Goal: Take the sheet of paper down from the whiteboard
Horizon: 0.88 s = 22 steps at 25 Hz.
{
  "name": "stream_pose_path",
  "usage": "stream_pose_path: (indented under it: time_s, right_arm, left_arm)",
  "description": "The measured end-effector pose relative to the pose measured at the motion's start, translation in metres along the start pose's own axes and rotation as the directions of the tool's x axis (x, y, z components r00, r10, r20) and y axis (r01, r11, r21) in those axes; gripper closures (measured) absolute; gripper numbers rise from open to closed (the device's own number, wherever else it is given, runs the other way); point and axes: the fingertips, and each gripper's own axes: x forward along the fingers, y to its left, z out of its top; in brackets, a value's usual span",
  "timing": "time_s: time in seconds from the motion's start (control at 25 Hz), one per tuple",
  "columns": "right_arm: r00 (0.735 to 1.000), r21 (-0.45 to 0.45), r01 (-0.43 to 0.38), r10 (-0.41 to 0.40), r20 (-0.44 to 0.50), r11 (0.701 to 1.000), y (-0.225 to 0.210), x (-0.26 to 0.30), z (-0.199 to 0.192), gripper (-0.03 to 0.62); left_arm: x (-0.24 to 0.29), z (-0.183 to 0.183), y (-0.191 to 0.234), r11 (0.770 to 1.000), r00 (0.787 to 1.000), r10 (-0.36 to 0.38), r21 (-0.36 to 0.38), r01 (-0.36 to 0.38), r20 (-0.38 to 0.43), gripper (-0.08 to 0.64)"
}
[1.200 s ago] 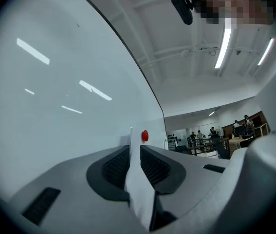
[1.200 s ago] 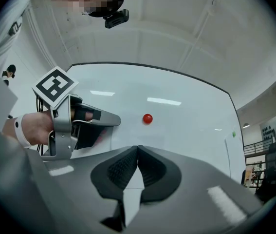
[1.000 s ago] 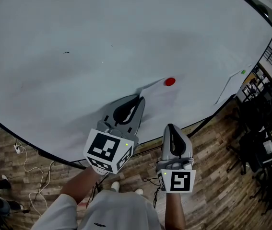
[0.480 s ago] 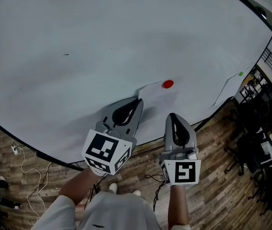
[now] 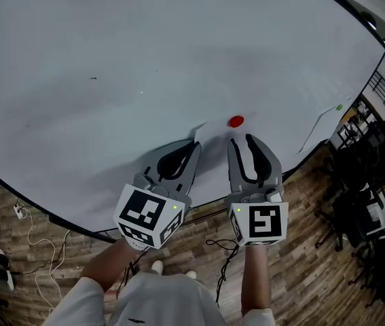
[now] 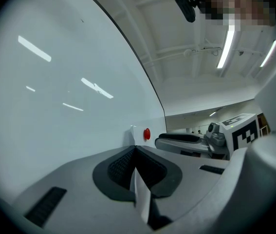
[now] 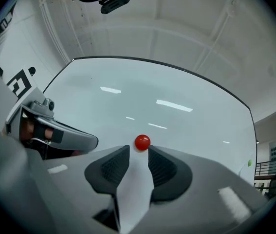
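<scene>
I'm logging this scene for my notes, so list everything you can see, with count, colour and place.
whiteboard: one, white, fills most of the head view
sheet of paper: one, white, low on the whiteboard
red magnet: one, at the sheet's top
second sheet: one, white, far right of the board
green magnet: one, on that second sheet
floor: brown wood planks, below the board
cables: a few, white and black, on the floor
chairs: several, dark, right edge
left gripper: grey, shut on the sheet's left edge
right gripper: grey, jaws just opened, sheet between them, below the red magnet
</scene>
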Motion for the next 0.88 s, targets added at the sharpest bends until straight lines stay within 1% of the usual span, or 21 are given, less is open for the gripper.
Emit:
stream_pose_path:
  time_s: [0.24, 0.52, 0.68, 0.76, 0.88]
  right_arm:
    - [1.0, 0.016, -0.01, 0.01, 0.001, 1.0, -0.007, 0.018, 0.007, 0.474]
    - [0.998, 0.032, -0.06, 0.06, -0.005, 0.998, -0.007, 0.031, 0.006, 0.468]
    - [0.997, 0.026, -0.079, 0.079, -0.021, 0.997, -0.007, 0.033, 0.007, 0.469]
    - [0.996, 0.026, -0.085, 0.086, -0.032, 0.996, -0.008, 0.033, 0.008, 0.46]
    - [0.996, 0.026, -0.082, 0.082, -0.033, 0.996, -0.008, 0.033, 0.008, 0.462]
  left_arm:
    - [0.0, 0.0, 0.001, 1.0, 1.0, 0.0, 0.0, 0.0, -0.003, 0.554]
    - [0.001, -0.001, 0.001, 1.0, 1.0, 0.003, -0.003, -0.003, -0.005, 0.554]
    - [0.0, -0.001, 0.001, 1.0, 1.0, 0.005, -0.001, -0.005, -0.006, 0.554]
    - [0.0, -0.001, 0.001, 1.0, 1.0, 0.008, 0.002, -0.008, -0.005, 0.554]
    - [0.0, 0.0, 0.001, 1.0, 1.0, 0.012, 0.005, -0.012, -0.006, 0.554]
